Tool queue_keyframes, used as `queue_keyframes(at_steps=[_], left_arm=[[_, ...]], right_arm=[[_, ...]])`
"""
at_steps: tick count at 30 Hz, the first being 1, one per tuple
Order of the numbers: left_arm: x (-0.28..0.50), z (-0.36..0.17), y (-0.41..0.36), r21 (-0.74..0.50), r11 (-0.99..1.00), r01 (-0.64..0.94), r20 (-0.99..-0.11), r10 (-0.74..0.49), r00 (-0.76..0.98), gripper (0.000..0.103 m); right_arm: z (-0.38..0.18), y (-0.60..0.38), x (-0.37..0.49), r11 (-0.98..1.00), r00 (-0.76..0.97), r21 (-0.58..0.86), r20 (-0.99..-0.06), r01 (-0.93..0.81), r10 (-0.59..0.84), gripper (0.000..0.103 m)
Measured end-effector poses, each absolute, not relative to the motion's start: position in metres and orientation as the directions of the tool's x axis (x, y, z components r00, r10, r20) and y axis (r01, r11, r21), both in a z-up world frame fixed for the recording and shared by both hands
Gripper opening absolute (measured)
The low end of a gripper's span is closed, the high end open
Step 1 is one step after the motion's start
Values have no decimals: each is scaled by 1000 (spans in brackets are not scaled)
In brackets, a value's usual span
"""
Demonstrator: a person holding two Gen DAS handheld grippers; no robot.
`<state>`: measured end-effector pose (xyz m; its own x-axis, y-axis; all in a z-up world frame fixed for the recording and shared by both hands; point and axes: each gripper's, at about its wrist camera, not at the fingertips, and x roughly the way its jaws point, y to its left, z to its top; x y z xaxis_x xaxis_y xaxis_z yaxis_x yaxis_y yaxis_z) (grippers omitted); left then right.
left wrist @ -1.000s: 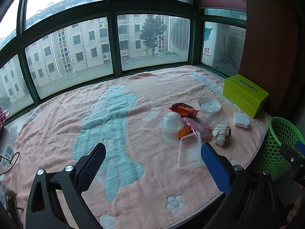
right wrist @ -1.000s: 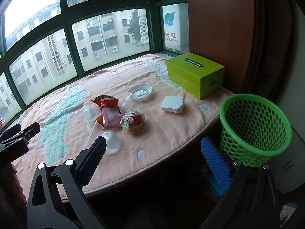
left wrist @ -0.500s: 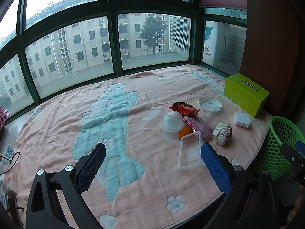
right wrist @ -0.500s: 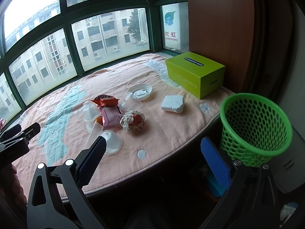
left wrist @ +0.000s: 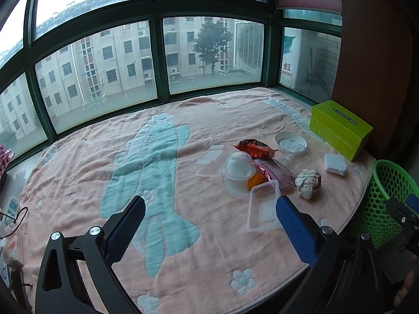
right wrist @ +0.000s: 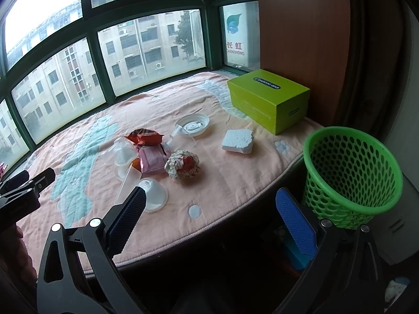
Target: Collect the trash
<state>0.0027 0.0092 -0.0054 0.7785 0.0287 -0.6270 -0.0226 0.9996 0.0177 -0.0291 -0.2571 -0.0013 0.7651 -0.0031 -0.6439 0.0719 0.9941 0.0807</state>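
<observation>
Trash lies on a pink blanket (left wrist: 183,235): a crumpled paper ball (left wrist: 307,179) (right wrist: 182,166), a white foam block (left wrist: 335,163) (right wrist: 238,141), an orange wrapper (left wrist: 254,147) (right wrist: 144,136), a pink wrapper (right wrist: 152,158), clear plastic cups (left wrist: 238,166) and a clear tray (left wrist: 263,205). A green mesh basket (right wrist: 351,172) (left wrist: 387,196) stands off the blanket's right edge. My left gripper (left wrist: 209,225) is open and empty, short of the tray. My right gripper (right wrist: 209,217) is open and empty, above the blanket's front edge, left of the basket.
A lime green box (left wrist: 340,128) (right wrist: 267,98) sits at the back right by a brown wall. A round white lid (right wrist: 192,125) lies near it. Windows (left wrist: 157,60) close the far side. A power strip with a cable (left wrist: 11,209) lies at the left.
Both grippers have drifted slightly; the scene shifts a little in the left wrist view. Nothing has been picked up.
</observation>
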Motion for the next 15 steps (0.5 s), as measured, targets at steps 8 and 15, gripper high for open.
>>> queue_keyframes(at_steps=[8, 15], left_arm=[[7, -8, 12, 19, 999, -30, -631, 35, 775, 97], [13, -10, 17, 23, 999, -35, -635, 42, 772, 97]], right_arm=[[-5, -258, -24, 994, 758, 82, -652, 66, 4, 98], [-8, -259, -15, 996, 750, 75, -661, 56, 8, 98]])
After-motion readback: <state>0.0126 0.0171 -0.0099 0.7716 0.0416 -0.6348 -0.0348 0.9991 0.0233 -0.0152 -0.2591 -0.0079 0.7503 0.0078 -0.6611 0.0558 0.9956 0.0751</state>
